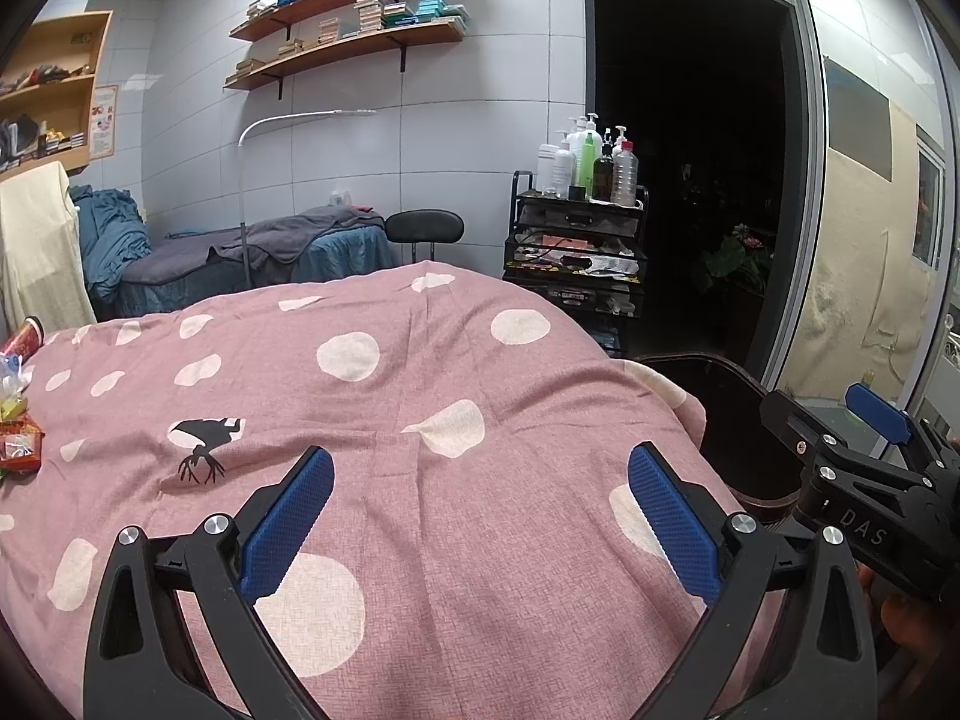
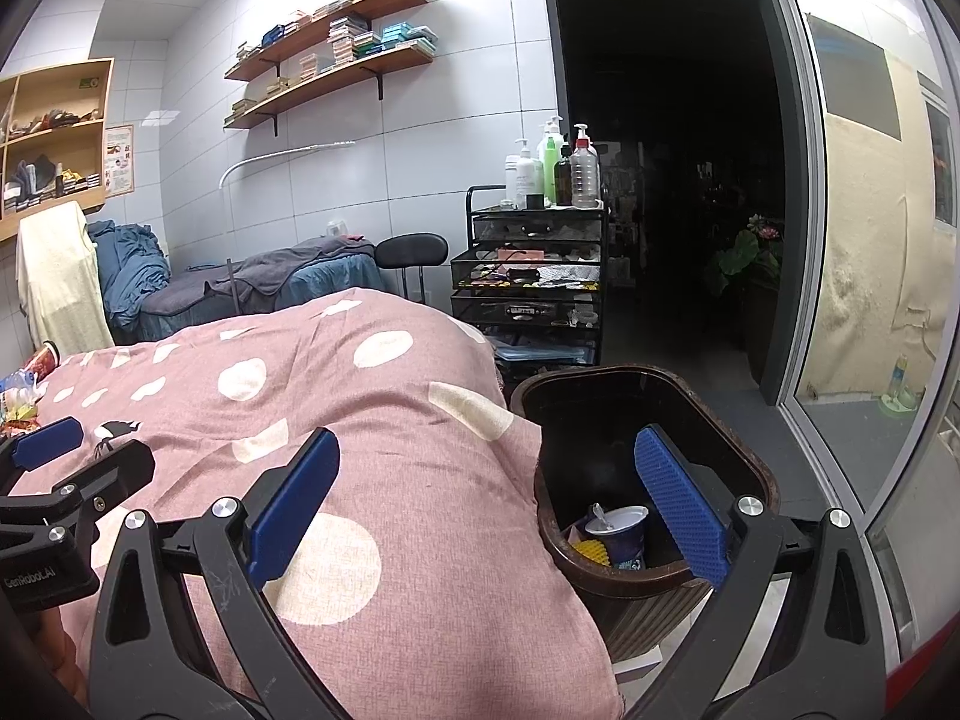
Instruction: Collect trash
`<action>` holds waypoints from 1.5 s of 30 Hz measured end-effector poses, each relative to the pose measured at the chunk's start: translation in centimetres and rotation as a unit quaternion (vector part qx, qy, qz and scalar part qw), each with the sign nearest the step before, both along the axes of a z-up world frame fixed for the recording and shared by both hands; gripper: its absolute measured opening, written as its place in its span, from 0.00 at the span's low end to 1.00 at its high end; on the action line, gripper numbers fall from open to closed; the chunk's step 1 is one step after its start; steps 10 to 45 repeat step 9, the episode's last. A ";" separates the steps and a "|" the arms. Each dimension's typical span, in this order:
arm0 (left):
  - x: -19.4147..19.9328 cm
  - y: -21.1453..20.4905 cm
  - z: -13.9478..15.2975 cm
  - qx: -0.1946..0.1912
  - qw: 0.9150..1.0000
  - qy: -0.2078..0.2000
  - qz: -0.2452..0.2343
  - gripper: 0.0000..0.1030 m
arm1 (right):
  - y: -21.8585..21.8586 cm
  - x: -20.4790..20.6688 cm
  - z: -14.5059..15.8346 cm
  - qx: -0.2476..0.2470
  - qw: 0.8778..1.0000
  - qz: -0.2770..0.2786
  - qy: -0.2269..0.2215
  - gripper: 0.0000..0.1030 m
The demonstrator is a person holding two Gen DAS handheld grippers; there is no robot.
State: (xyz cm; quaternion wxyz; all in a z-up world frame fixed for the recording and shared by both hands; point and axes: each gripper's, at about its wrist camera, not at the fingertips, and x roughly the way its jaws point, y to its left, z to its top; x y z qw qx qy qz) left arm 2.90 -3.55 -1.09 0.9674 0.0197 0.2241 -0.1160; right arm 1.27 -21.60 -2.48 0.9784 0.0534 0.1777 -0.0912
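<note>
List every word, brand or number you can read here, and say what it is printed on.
"DAS": on the right claw body, seen from the left wrist.
"GenRobot.AI": on the left claw body, seen from the right wrist.
Wall poster, bottle labels, shelf boxes: too small to read.

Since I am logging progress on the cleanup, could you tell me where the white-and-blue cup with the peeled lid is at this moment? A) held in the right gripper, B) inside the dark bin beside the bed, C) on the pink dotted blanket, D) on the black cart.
B: the cup lies in the bin, while both grippers are open and empty.
</note>
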 end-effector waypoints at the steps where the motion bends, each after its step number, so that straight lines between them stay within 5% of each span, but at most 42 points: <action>1: 0.1 0.0 0.0 0.000 1.000 0.000 0.001 0.95 | 0.0 0.0 0.0 0.000 1.000 0.000 0.000 0.95; 45: 0.2 0.1 -0.2 -0.001 1.000 0.004 0.000 0.95 | -0.1 0.0 -0.2 0.001 1.000 0.000 0.001 0.95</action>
